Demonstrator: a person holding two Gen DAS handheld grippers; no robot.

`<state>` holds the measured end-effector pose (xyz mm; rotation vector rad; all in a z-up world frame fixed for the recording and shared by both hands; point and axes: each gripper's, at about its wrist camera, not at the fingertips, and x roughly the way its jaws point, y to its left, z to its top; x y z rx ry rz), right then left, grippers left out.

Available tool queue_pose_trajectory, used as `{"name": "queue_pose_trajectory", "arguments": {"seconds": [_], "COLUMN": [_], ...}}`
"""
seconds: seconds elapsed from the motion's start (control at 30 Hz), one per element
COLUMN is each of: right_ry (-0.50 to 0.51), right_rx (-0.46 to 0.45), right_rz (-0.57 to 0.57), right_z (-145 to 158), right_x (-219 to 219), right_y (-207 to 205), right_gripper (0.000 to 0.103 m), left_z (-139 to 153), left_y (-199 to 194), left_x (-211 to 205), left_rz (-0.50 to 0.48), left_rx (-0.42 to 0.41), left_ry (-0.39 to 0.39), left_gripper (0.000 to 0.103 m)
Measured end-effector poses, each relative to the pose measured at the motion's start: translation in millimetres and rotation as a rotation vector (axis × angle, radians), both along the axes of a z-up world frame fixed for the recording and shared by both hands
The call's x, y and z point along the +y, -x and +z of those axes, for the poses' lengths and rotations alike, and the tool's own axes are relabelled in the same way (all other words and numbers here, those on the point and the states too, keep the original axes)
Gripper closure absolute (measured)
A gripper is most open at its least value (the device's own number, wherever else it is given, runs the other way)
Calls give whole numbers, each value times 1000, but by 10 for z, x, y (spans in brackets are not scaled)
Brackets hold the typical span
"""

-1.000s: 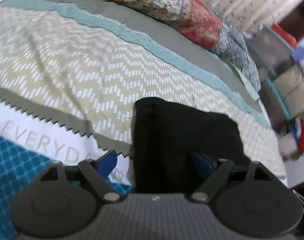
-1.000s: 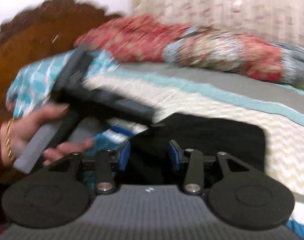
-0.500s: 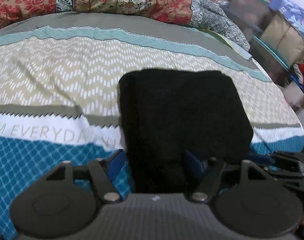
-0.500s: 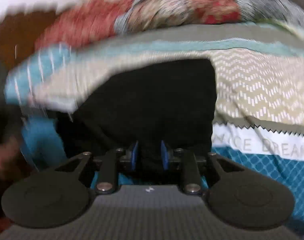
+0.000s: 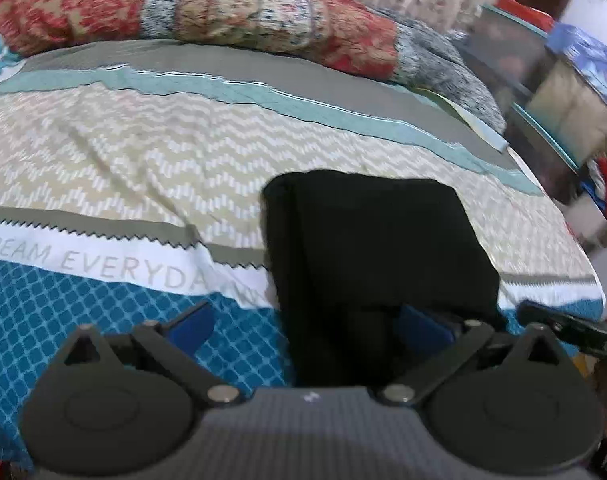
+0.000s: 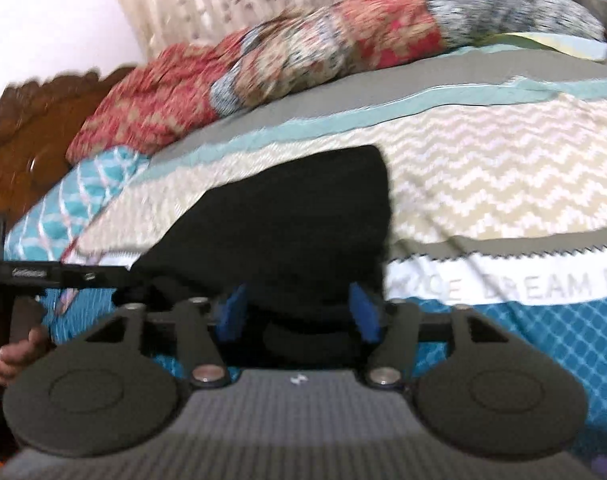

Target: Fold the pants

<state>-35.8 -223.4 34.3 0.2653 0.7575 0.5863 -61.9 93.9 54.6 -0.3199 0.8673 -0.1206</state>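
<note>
The black pants (image 5: 375, 248) lie folded into a compact rectangle on the patterned bedspread (image 5: 143, 152); they also show in the right wrist view (image 6: 287, 224). My left gripper (image 5: 307, 324) is open at the near edge of the pants, its left pad over the blue sheet and its right pad against the dark cloth. My right gripper (image 6: 299, 316) is open, its blue pads spread on either side of the pants' near edge. Neither grips the cloth. The other gripper's body shows at the left of the right wrist view (image 6: 31, 276).
A red and grey patterned quilt (image 5: 231, 12) is bunched along the far side of the bed. A wooden headboard (image 6: 27, 128) stands at the left. Stacked boxes and bags (image 5: 551, 80) sit beyond the bed's right edge.
My right gripper has opened wider from a nearly shut stance. Both cameras have swung, and the left gripper has drawn back slightly from the folded pants.
</note>
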Motion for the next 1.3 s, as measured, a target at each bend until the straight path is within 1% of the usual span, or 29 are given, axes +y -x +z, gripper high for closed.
{"name": "queue_pose_trajectory", "arguments": {"seconds": [0.1,0.2,0.33,0.4,0.47,0.6,0.7,0.77,1.03,1.3], "right_ry": [-38,-53,-42,-35,-27,-33,-70,-104,-129,-137], "right_rx": [50,72,81,99,124,195,266,291,300,301], "right_rz": [-43,-46,-35,-31,-31,-46,-64,-77,-84,-91], "right_z": [-54,-71,-66,-98,-143,-262,-366,-399,-394,-403], "right_x": [-66,-72,-29,-19,20,64,35,13,-36,-45], "right_y": [-42,-64,-70,-80,-81,-104,-151,-160,-138,-129], "right_gripper": [31,31,26,25,24,19,15,14,12,10], "left_z": [12,45,44,8,-34,-129,-186,-207,-256,-332], "left_y": [-66,-100,-121,-138,-147,-142,-136,-133,-131,-138], "left_x": [-10,-113,-283,-344,-365,-339,-314,-309,-290,-209], "left_rz": [38,35,18,14,17,29,38,42,54,61], "left_rx": [21,28,37,56,79,108,127,133,143,160], "left_ry": [-3,-13,-81,-112,-121,-105,-88,-80,-51,12], "left_gripper": [0,0,0,0,0,0,0,0,0,0]}}
